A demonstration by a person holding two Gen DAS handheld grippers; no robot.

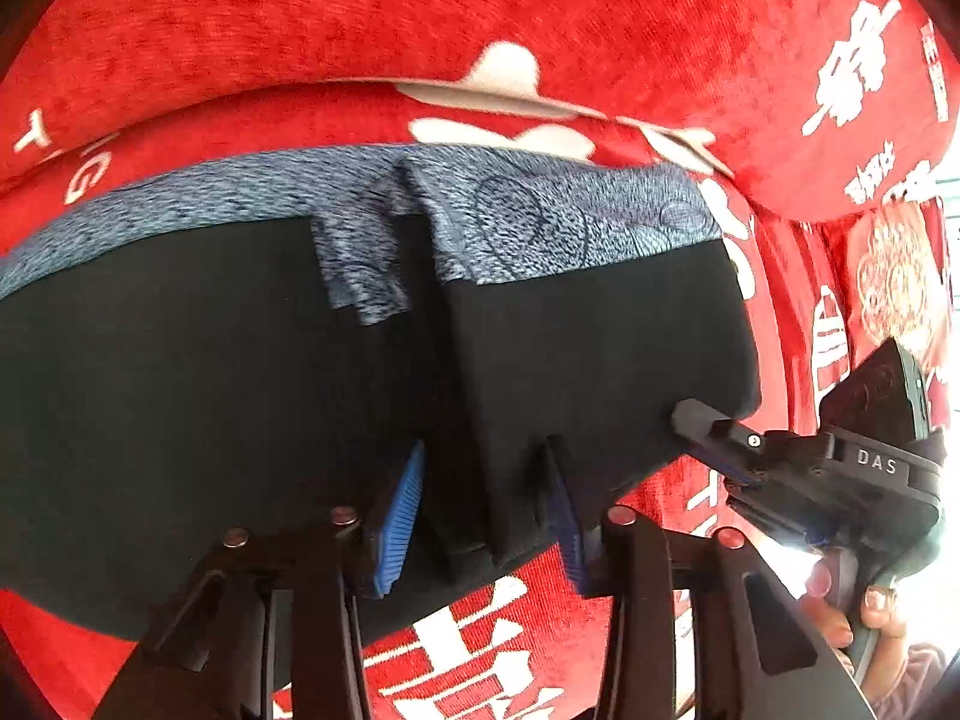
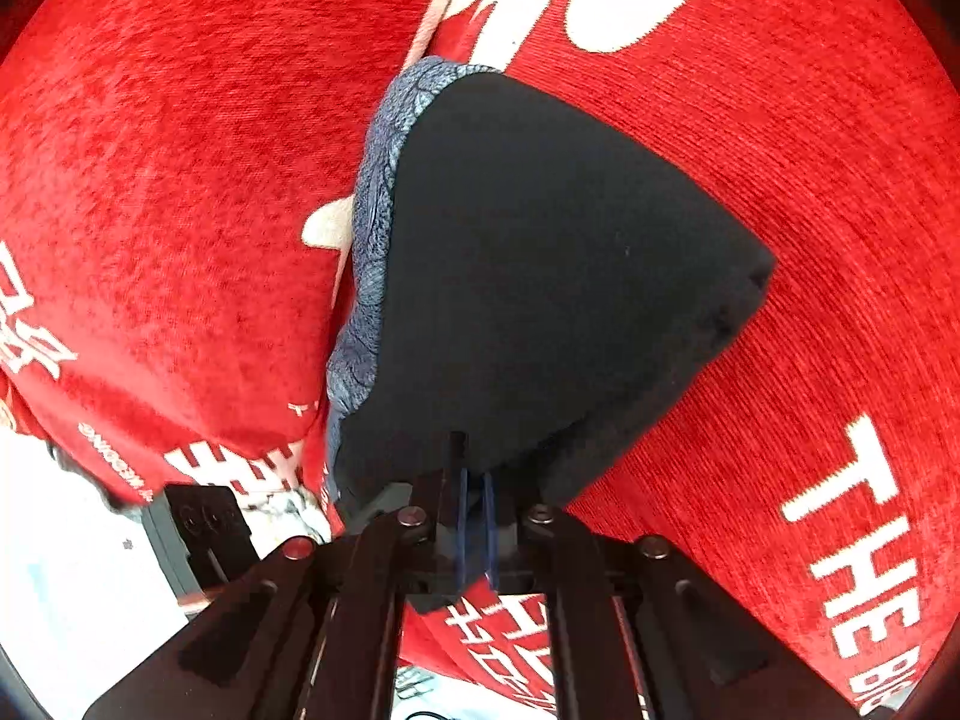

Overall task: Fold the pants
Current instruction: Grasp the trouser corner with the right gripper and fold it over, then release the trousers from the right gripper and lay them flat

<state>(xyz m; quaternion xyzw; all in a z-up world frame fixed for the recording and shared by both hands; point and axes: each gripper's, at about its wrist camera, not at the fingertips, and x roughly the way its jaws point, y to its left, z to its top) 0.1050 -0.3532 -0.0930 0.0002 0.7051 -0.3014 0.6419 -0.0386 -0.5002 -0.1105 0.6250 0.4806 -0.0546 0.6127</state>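
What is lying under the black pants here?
A blue-grey patterned cloth shows past the far edge of the black pants, and under both is the red printed cover. How far the patterned cloth runs beneath the pants is hidden.

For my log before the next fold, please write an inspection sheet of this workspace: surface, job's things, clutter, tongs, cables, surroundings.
Surface: red woven cover with white lettering.
Job's things: black fabric pants with blue-grey patterned lining, partly folded, lying on the cover.
Clutter: nothing seen.
Tongs: left tongs open around a pants fold; right tongs shut on the pants edge.
Cables: nothing seen.
Surroundings: red cushion with white characters behind; bright, blurred area at the edges.
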